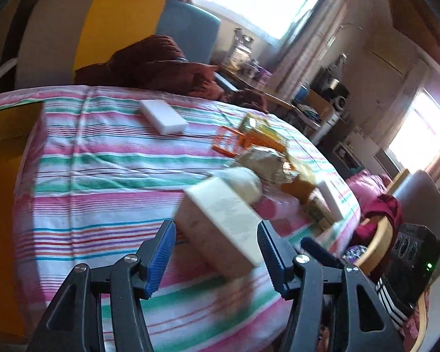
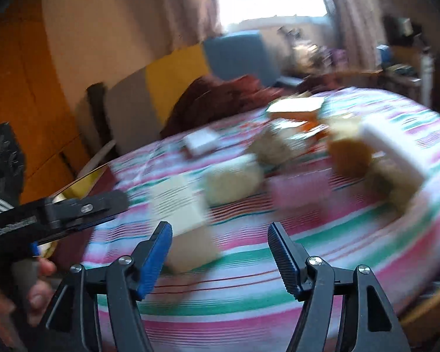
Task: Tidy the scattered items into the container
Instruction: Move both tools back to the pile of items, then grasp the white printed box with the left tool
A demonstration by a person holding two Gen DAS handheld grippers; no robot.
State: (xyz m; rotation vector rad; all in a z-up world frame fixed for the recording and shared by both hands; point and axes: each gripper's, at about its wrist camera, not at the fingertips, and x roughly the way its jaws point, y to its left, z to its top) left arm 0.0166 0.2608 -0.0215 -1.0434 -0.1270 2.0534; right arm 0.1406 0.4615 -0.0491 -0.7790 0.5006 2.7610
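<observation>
Scattered items lie on a striped bedspread (image 1: 102, 158); both grippers, left (image 1: 215, 259) and right (image 2: 220, 259), gape empty around a cream block (image 1: 220, 220).

No legible text on any item, faint embossed lettering on the side of the left gripper (image 2: 73, 208) in the right wrist view too blurred to read, boxes on the far shelf (image 1: 237, 50) bear print too small to make out
</observation>
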